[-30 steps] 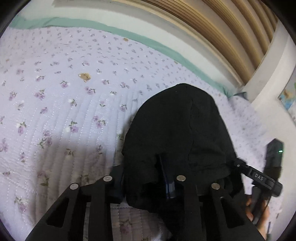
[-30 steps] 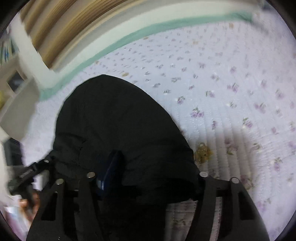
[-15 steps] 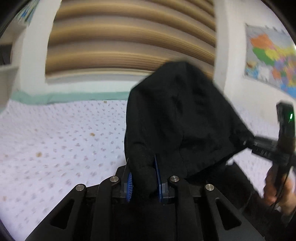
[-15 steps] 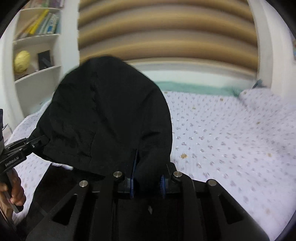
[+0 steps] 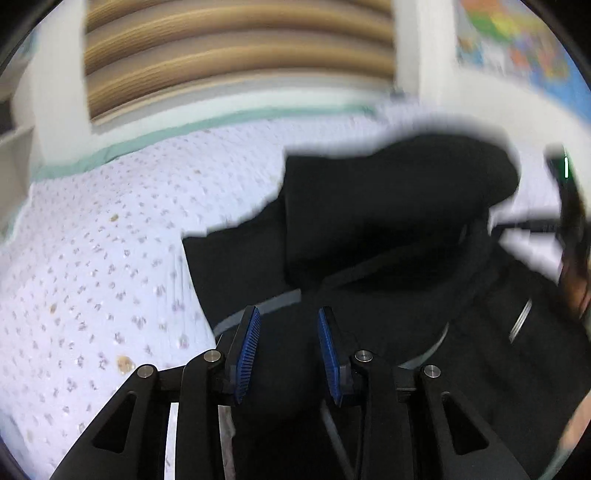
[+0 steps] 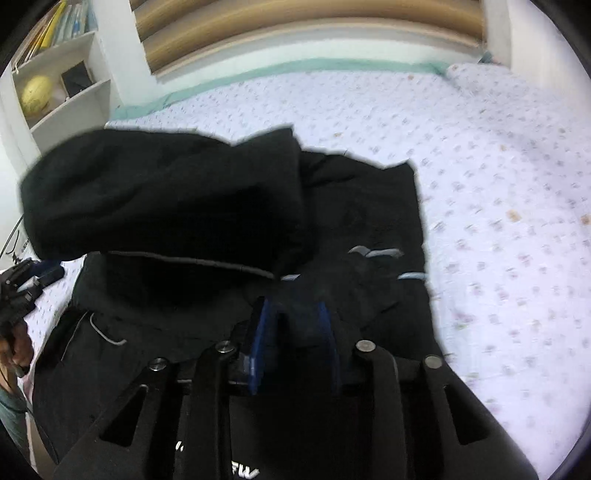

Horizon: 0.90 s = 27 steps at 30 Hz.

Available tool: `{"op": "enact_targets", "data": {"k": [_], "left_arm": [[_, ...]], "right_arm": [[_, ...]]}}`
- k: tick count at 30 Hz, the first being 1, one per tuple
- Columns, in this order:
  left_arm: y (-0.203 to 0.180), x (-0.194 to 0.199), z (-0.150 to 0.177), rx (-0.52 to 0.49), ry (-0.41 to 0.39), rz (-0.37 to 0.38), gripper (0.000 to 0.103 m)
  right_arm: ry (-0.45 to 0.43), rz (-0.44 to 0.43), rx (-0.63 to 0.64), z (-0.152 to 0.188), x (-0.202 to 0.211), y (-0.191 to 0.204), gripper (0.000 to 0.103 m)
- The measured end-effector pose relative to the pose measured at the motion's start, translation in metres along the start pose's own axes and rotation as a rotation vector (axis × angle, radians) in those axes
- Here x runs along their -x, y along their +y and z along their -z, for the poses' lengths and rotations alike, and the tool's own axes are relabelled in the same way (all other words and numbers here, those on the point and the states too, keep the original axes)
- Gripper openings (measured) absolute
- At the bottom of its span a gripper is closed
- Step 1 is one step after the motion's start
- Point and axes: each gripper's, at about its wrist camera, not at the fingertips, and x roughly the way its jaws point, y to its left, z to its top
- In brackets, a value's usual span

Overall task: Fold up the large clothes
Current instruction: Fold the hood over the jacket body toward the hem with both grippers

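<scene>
A bed cover [image 6: 498, 192] with small purple flowers is spread out, edged by a green strip [image 6: 332, 68]. A yellow ball [image 6: 35, 96] and books [image 6: 62, 22] are kept on a white shelf [image 6: 70, 99]. A bright map [image 5: 517, 40] is hung up.

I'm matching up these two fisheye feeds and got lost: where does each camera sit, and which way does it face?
Left wrist view: sits on the left gripper, looking down along its fingers over the black jacket on the floral bedspread; the right gripper shows at the right edge.
Right wrist view: sits on the right gripper, facing the same way; the left gripper and the hand holding it show at the left edge.
Both share jacket, bedspread and slatted headboard.
</scene>
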Motion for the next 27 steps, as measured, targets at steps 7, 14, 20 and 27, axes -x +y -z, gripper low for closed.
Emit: {"op": "enact_targets", "data": {"k": [7, 14, 20, 27], "left_arm": [[0.017, -0.004, -0.103, 0.293, -0.102, 0.194, 0.040], [-0.009, -0.079, -0.127, 0.317, 0.082, 0.273, 0.044], [-0.039, -0.097, -0.027, 0.196, 0.222, 0.257, 0.039], [-0.048, -0.097, -0.013, 0.199, 0.239, 0.180, 0.037]], "right_arm": [[-0.143, -0.086, -0.011, -0.092, 0.047, 0.039, 0.071], [-0.008, -0.094, -0.019, -0.138, -0.009, 0.087, 0.071], [0.281, -0.085, 0.123, -0.050, -0.072, 0.082, 0.070], [0.221, 0.020, 0.174, -0.013, -0.080, 0.091, 0.070]]}}
